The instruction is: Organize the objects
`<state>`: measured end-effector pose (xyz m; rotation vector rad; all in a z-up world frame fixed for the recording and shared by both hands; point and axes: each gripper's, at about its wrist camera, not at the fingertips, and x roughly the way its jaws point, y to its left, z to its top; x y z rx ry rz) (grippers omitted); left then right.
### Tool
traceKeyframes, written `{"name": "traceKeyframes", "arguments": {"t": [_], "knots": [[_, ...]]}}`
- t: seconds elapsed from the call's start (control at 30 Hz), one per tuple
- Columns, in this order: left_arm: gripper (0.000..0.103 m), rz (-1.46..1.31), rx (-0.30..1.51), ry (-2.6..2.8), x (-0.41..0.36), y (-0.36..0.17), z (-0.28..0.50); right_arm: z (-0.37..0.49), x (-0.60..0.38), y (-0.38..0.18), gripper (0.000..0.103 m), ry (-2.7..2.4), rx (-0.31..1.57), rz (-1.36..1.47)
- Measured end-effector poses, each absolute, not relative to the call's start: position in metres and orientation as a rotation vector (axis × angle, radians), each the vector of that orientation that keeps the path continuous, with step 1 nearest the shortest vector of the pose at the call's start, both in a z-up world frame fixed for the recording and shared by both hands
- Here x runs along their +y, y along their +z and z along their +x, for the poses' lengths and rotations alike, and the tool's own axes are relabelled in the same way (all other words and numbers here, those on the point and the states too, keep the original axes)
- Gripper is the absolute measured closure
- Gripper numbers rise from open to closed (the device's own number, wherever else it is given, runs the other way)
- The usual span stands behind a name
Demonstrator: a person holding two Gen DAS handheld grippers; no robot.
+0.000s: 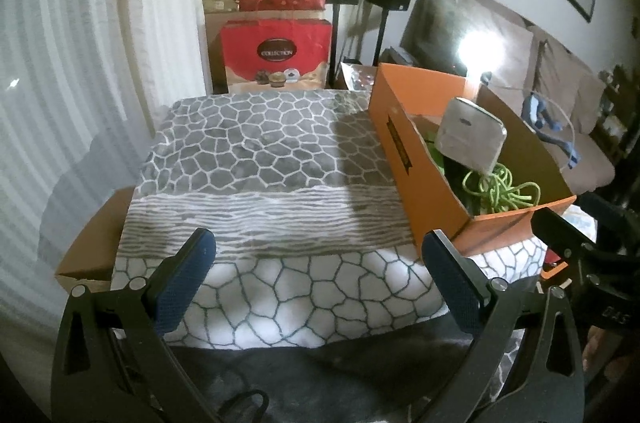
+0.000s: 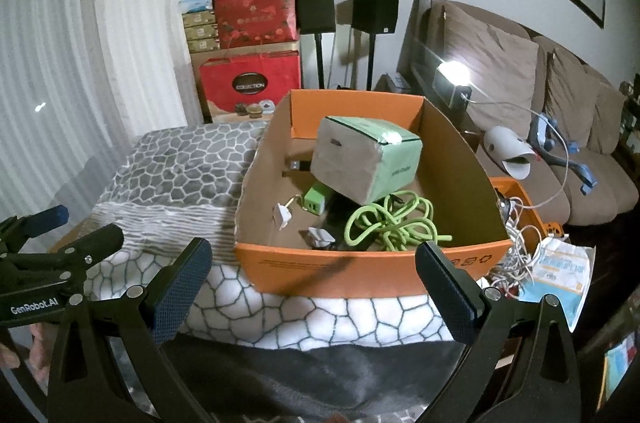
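Left wrist view: left claw (image 1: 318,285) spread wide, nothing btwn its blue pads, hovering over a grey-and-white patterned blanket (image 1: 256,159) draped on the worktop. Orange box (image 1: 416,159) sits on the blanket to the right, w/ a wrapped tissue pack (image 1: 470,139) tilted inside and a green cable (image 1: 502,191) tangled below it. Part of the right claw (image 1: 560,235) shows at the right edge, near the box's front corner. Red gift boxes (image 1: 276,55) stacked at the back wall. Right wrist view: right claw (image 2: 314,289) also spread wide & empty, just in front of the orange box (image 2: 360,271). Inside: tissue pack (image 2: 366,159) leaning at centre, green cable (image 2: 392,223) coiled in front of it, green charger (image 2: 314,201) and two white plugs (image 2: 282,217) to the left. White cords (image 2: 516,251) and a paper packet (image 2: 556,271) lie right of the box. Left claw (image 2: 60,231) visible at the left edge, apart.
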<state>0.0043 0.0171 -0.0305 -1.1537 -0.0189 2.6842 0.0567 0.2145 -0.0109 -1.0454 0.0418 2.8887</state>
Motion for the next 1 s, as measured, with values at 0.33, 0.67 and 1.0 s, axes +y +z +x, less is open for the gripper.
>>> {"name": "traceKeyframes", "arguments": {"t": [0.33,0.67,1.0], "knots": [[0.000,-1.146,-0.007,2.701,0.0153,-0.0283,0.0055,0.0557,0.2194,-0.0117,0.001,2.881,0.058,-1.049],[0.000,-1.135,-0.011,2.701,0.0152,-0.0262,0.0073,0.0558,0.2214,-0.0117,0.001,2.880,0.063,-1.045],[0.000,-1.133,-0.004,2.702,0.0153,-0.0250,0.0078,0.0561,0.2216,-0.0116,0.001,2.880,0.061,-1.043]]}}
